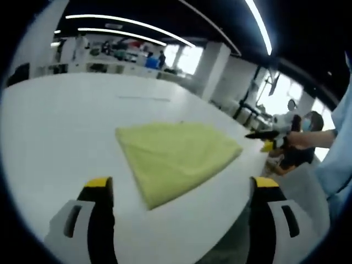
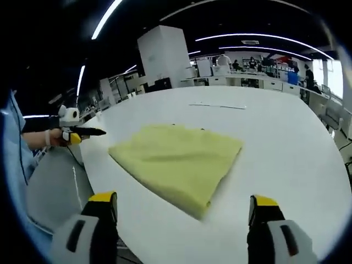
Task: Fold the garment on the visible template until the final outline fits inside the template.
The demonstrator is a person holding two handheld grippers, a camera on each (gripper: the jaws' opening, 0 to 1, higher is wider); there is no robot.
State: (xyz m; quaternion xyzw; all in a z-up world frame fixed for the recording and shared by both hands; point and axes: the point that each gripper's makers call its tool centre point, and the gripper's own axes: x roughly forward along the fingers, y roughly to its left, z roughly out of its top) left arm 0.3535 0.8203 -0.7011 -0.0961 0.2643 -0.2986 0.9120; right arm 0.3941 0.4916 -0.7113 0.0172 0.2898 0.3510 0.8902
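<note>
Left gripper fingers spread wide, holding nothing, hovering off the near edge of the white matte bench. Yellow-green soft fabric garment lies mid-bench, folded flat into a rough four-sided shape, slight creases, edges fairly crisp. No template outline that I can make out. Right gripper also wide, empty, facing the garment's near corner. If another fold is needed: pinch both corners of one edge together, lift low, lay across evenly, smooth it flat.
</note>
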